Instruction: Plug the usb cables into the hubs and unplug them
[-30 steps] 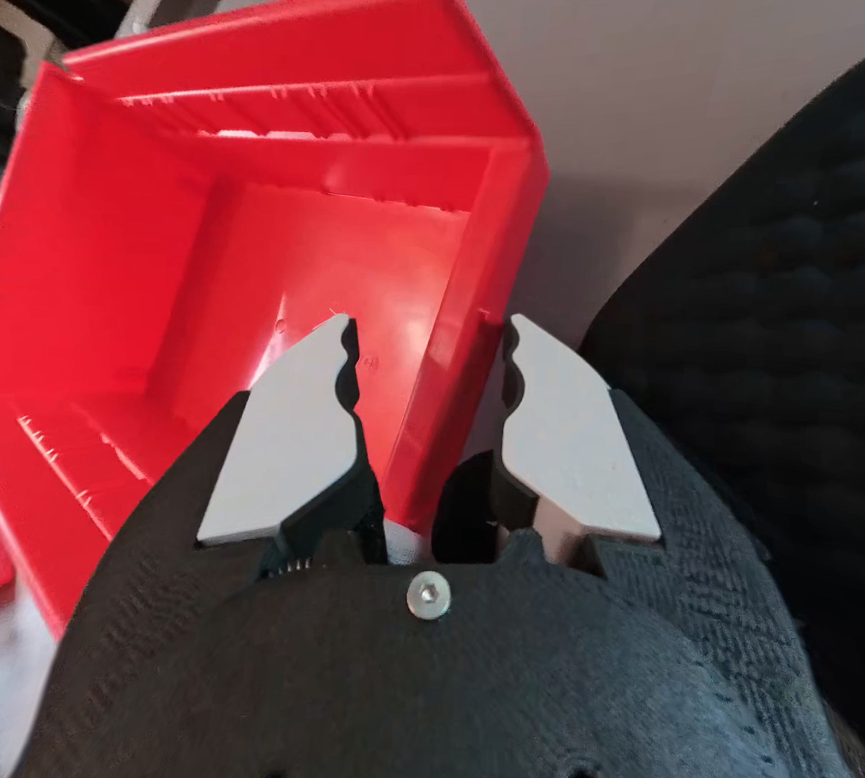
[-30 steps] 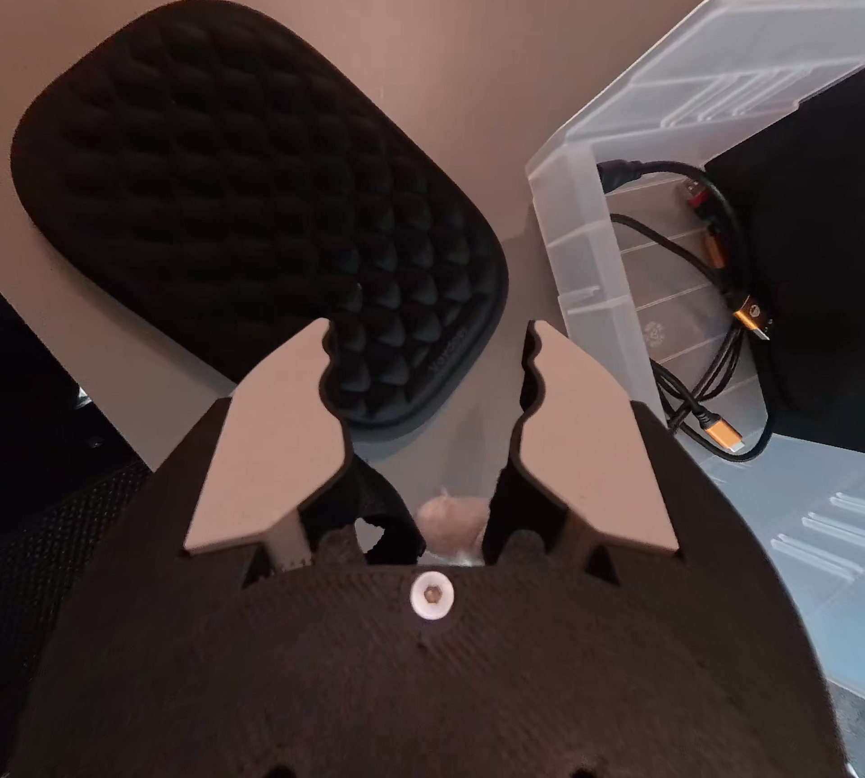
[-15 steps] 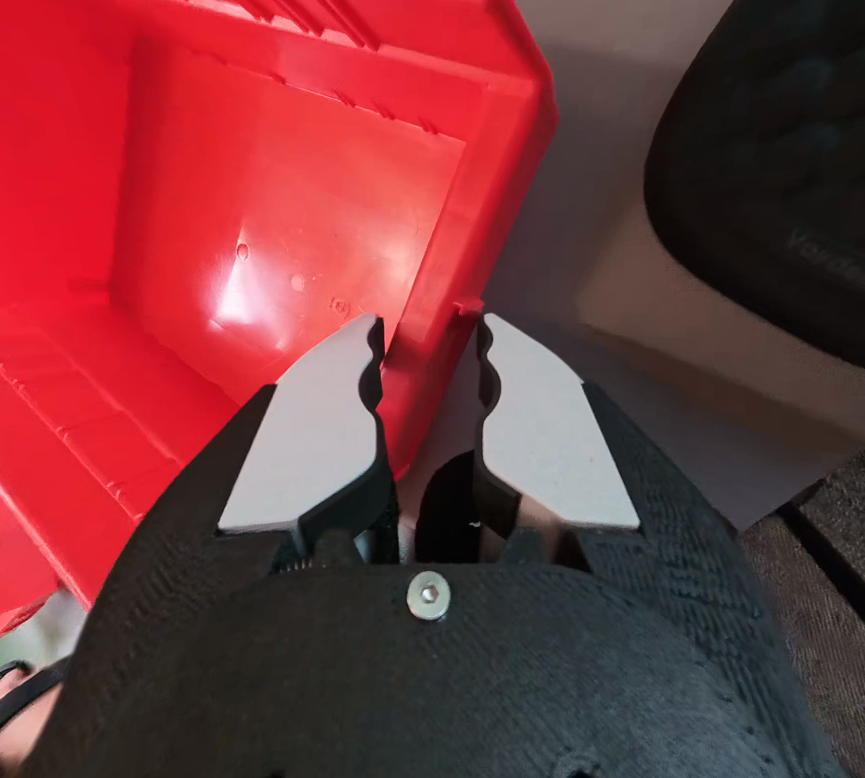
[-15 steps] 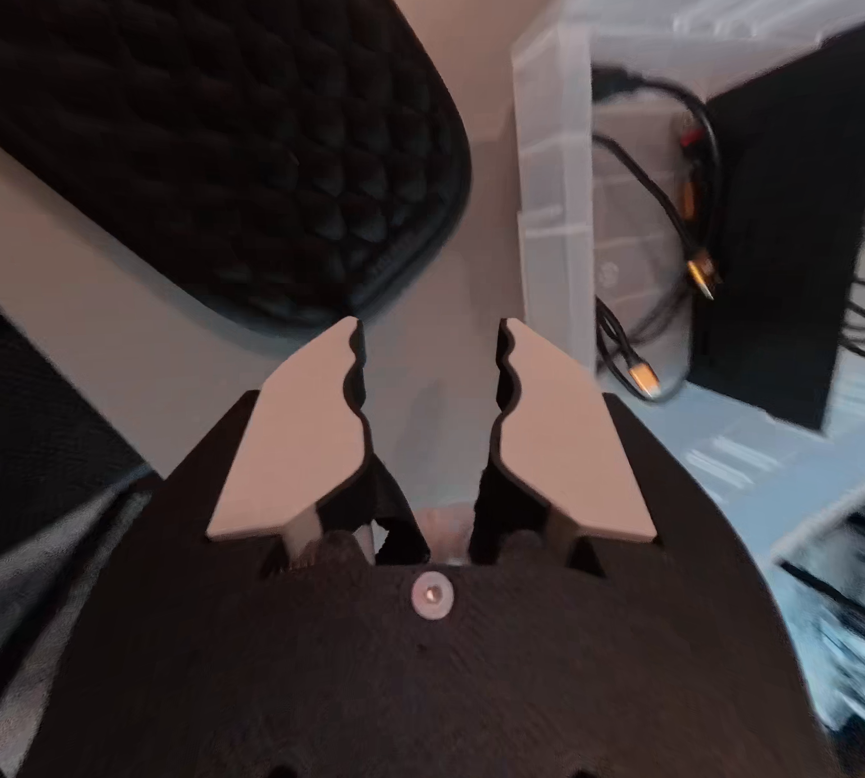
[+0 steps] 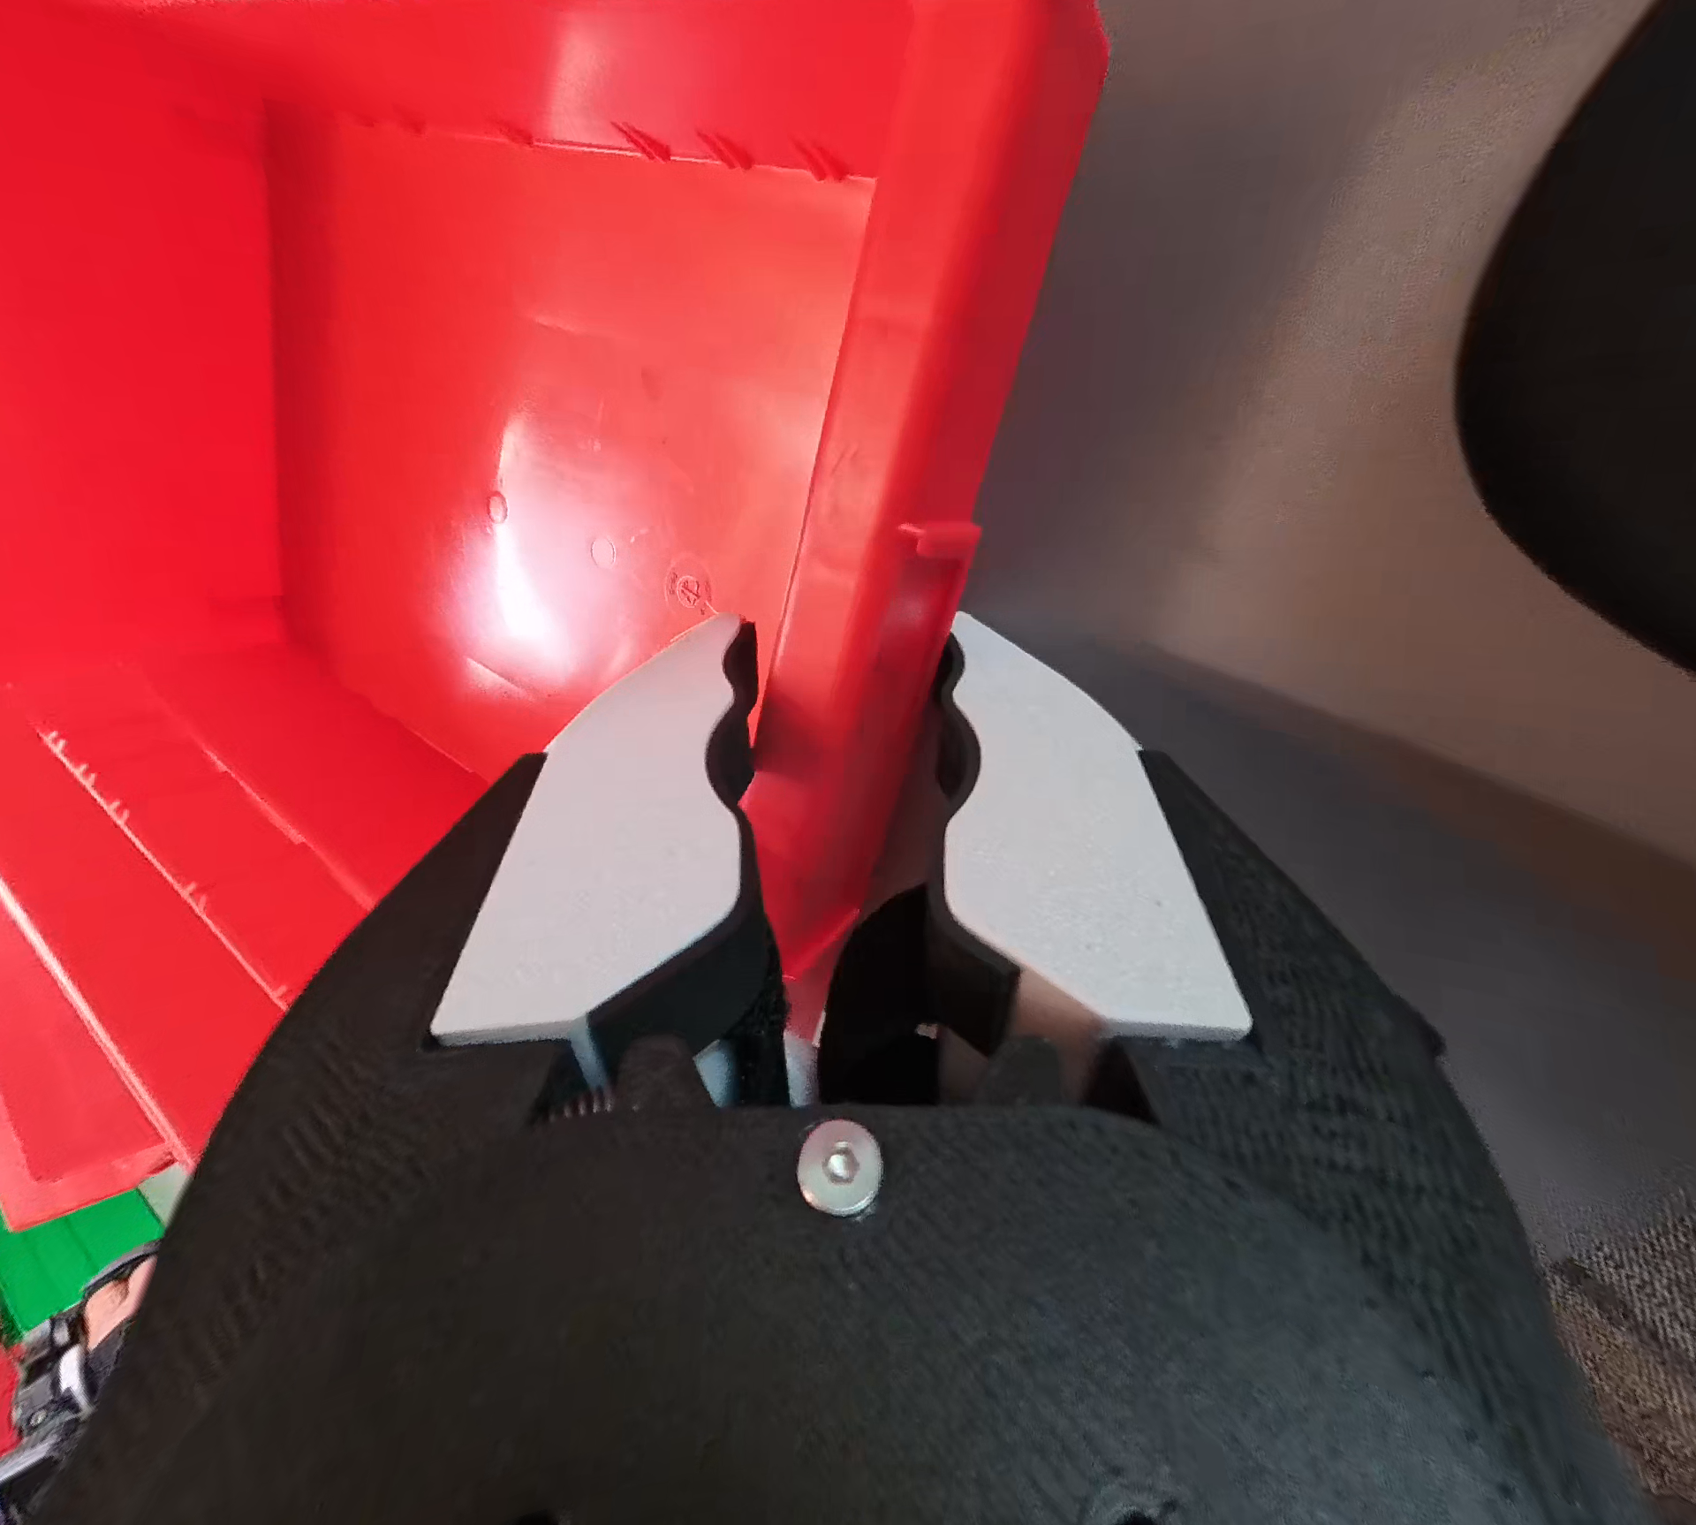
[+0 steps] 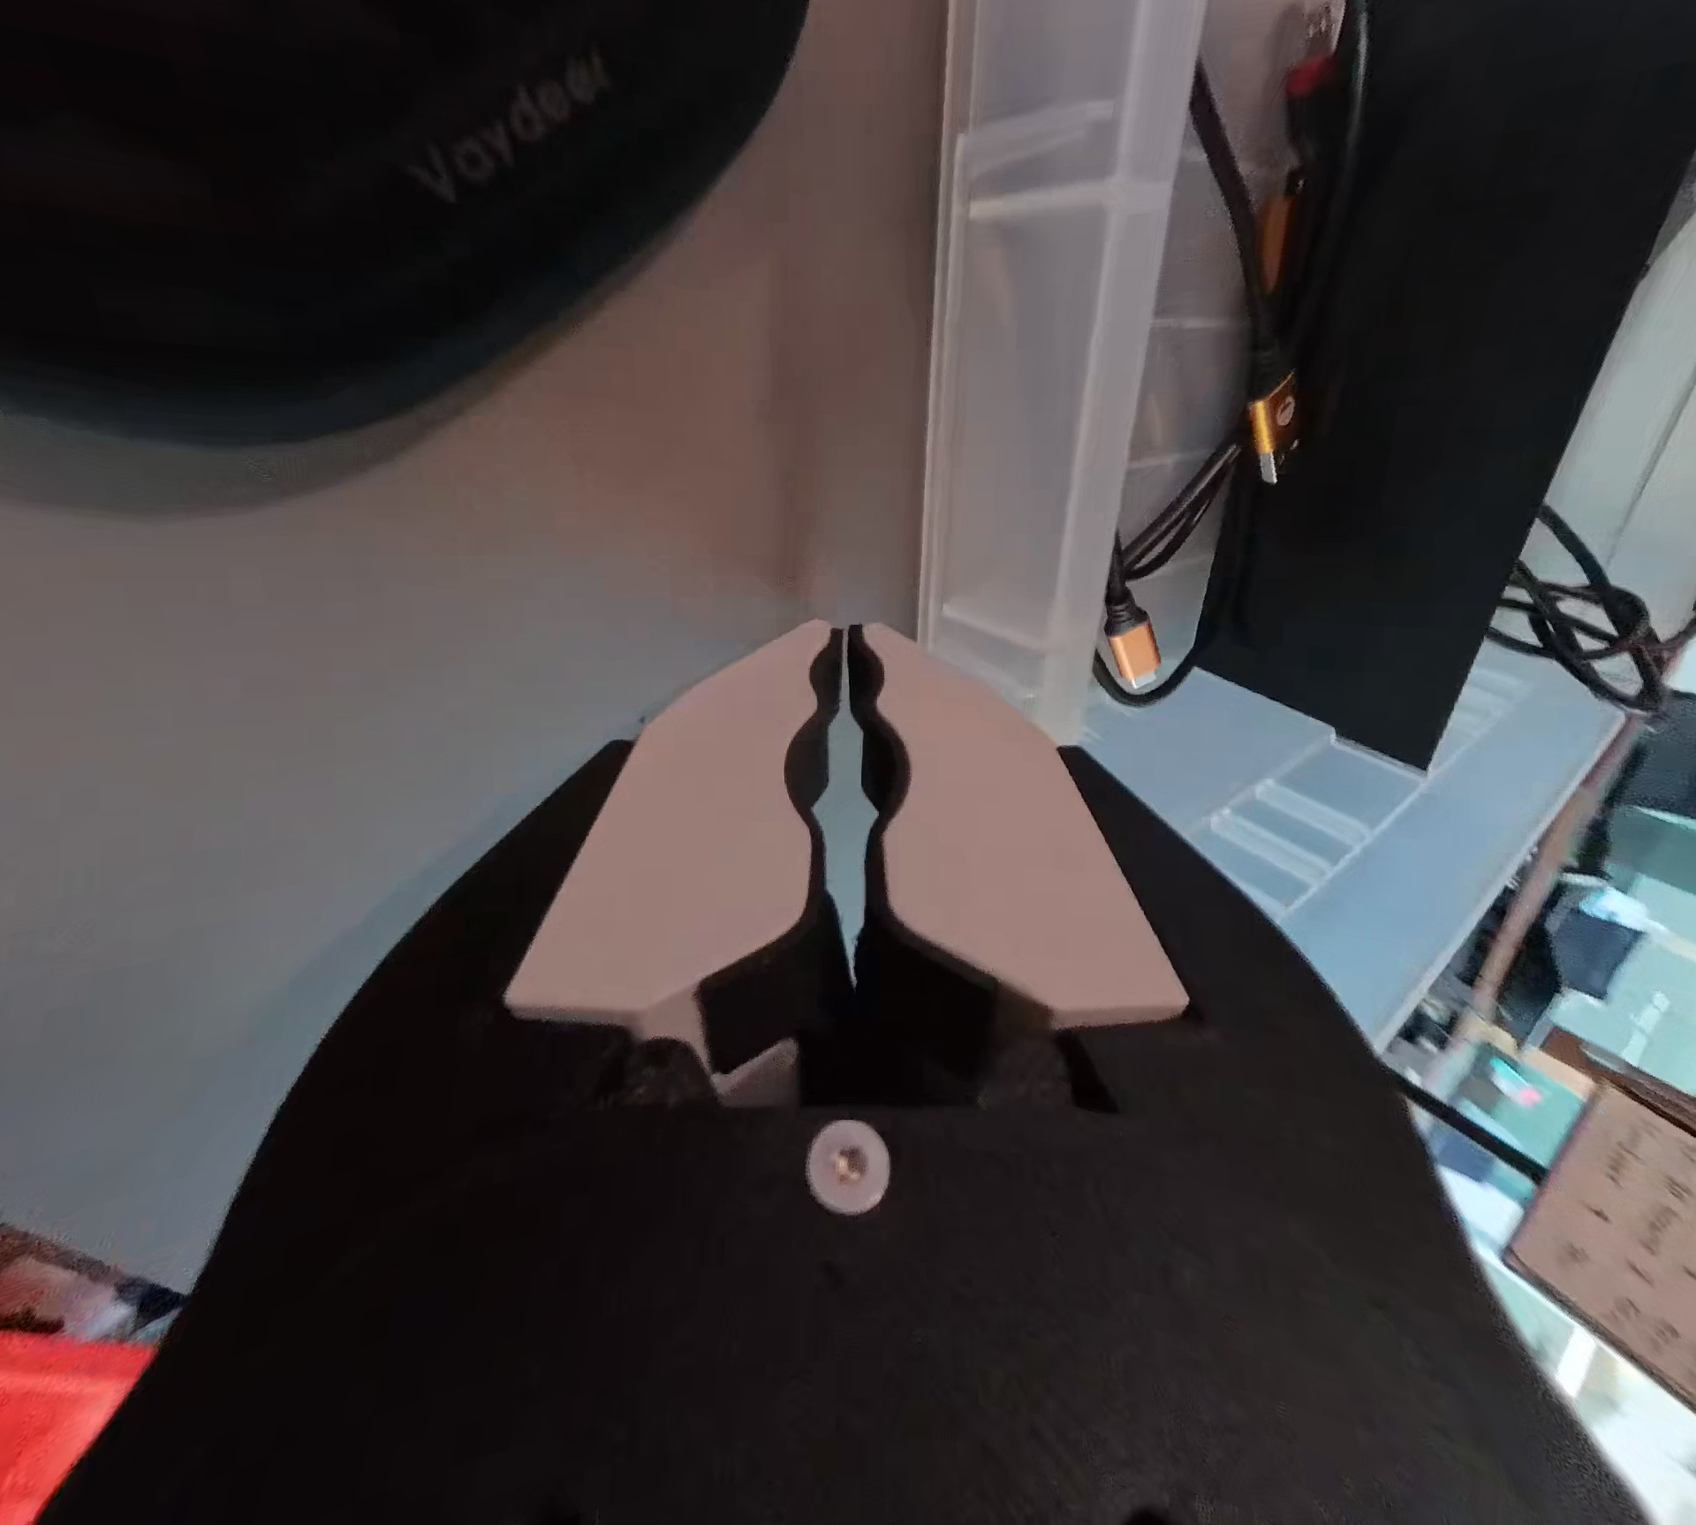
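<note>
My left gripper [image 5: 849, 655] is shut on the right side wall of an empty red plastic bin [image 5: 569, 343], one finger inside and one outside. My right gripper [image 6: 846, 636] is shut and empty above the beige table, just left of a clear plastic bin [image 6: 1037, 269]. Black braided usb cables [image 6: 1230, 416] with orange metal plugs [image 6: 1271, 425] lie in that clear bin, beside a black box [image 6: 1468, 306]. No hub shows in either view.
A black quilted pad [image 6: 367, 86] lies on the table at the upper left of the right wrist view; its edge also shows in the left wrist view [image 5: 1597, 343]. A green bin [image 5: 55, 1270] peeks out under the red one. More cables [image 6: 1588, 618] hang at the right. My right fingertips sit around 70 cm from my left ones.
My left gripper closed from open onto the red bin's side wall. My right gripper closed from open to shut on nothing and moved toward the clear bin.
</note>
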Available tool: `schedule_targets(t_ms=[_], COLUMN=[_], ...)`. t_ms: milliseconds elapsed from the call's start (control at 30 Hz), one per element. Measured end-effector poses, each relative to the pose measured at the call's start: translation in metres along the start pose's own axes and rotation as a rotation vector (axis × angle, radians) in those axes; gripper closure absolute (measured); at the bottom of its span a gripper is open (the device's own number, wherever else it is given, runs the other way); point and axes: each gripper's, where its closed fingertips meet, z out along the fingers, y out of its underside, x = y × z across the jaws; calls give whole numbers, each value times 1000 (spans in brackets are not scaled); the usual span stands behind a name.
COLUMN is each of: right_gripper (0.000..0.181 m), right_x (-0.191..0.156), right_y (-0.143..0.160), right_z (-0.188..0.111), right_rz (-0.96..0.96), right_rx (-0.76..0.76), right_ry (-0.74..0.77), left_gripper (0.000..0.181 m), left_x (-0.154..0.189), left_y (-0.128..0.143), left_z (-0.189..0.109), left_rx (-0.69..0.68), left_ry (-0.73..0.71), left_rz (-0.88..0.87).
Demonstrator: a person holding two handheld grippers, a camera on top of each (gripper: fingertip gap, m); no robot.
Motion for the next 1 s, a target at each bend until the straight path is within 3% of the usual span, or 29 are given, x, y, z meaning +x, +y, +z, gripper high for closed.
schedule_targets(t_ms=[367, 533, 767, 1000], right_gripper=[142, 140, 154, 150], right_x=[-5, -2, 7, 12], right_y=[-21, -30, -46, -34], right_z=[-25, -21, -16, -20], right_rz=[7, -23, -60, -29], right_rx=[190, 198, 234, 205], right_ry=[11, 55, 93, 116], left_gripper=[146, 146, 146, 146], left_x=[-7, -7, -7, -8], left_y=[-6, -6, -6, -6], left_z=[7, 8, 8, 8], left_rx=[-10, -3, 5, 12], left_ry=[15, 22, 17, 5], left_rz=[0, 2, 2, 2])
